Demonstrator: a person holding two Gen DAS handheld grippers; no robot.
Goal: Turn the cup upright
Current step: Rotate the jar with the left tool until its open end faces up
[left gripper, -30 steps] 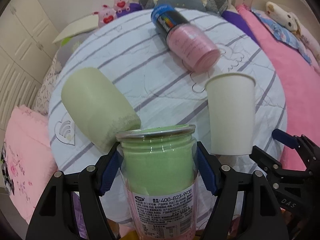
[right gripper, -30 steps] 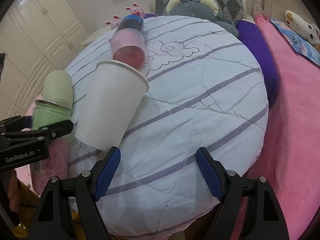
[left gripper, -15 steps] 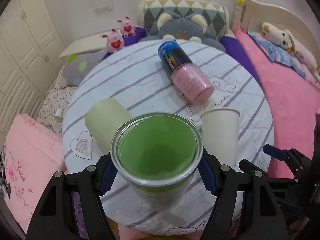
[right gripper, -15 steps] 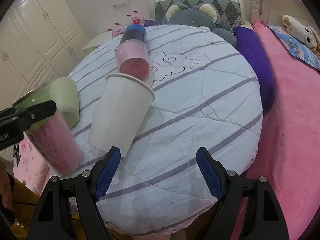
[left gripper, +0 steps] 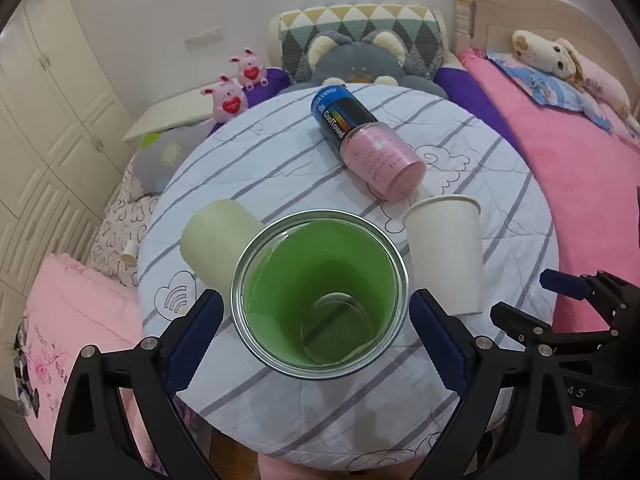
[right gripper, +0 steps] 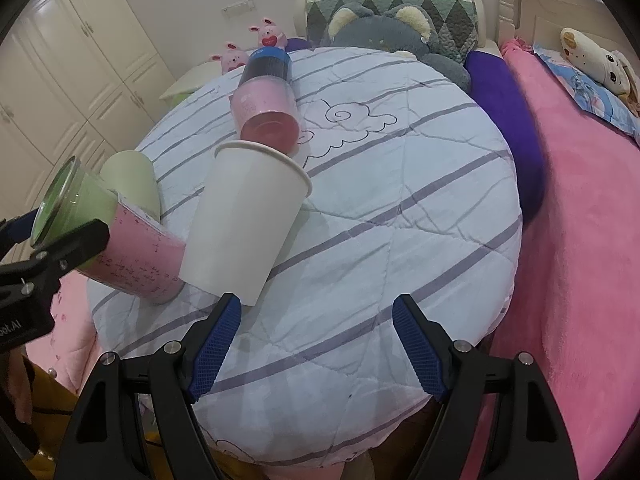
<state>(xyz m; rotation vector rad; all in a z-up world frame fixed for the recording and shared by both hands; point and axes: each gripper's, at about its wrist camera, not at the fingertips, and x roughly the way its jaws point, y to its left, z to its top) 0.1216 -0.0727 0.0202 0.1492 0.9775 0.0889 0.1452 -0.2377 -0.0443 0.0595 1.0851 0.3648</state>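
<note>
My left gripper (left gripper: 316, 328) is shut on a clear cup with a green and pink sleeve (left gripper: 320, 296); I look straight into its open mouth. In the right wrist view the same cup (right gripper: 108, 236) stands tilted, base on the table's near left edge, mouth leaning left. A white paper cup (left gripper: 444, 252) stands upright to its right and also shows in the right wrist view (right gripper: 248, 220). My right gripper (right gripper: 316, 344) is open and empty over the table's near edge.
A round table (right gripper: 400, 200) with a striped cloth holds a pale green cup (left gripper: 216, 240) lying on its side and a pink and black cup (left gripper: 364, 140) lying at the back. A pink bed (right gripper: 580, 220) is to the right; plush toys (left gripper: 356, 60) are behind.
My left gripper has turned the green cup from mouth-down to mouth-up, so I now see inside it. Its base has come down onto the table edge. The right gripper has hardly moved.
</note>
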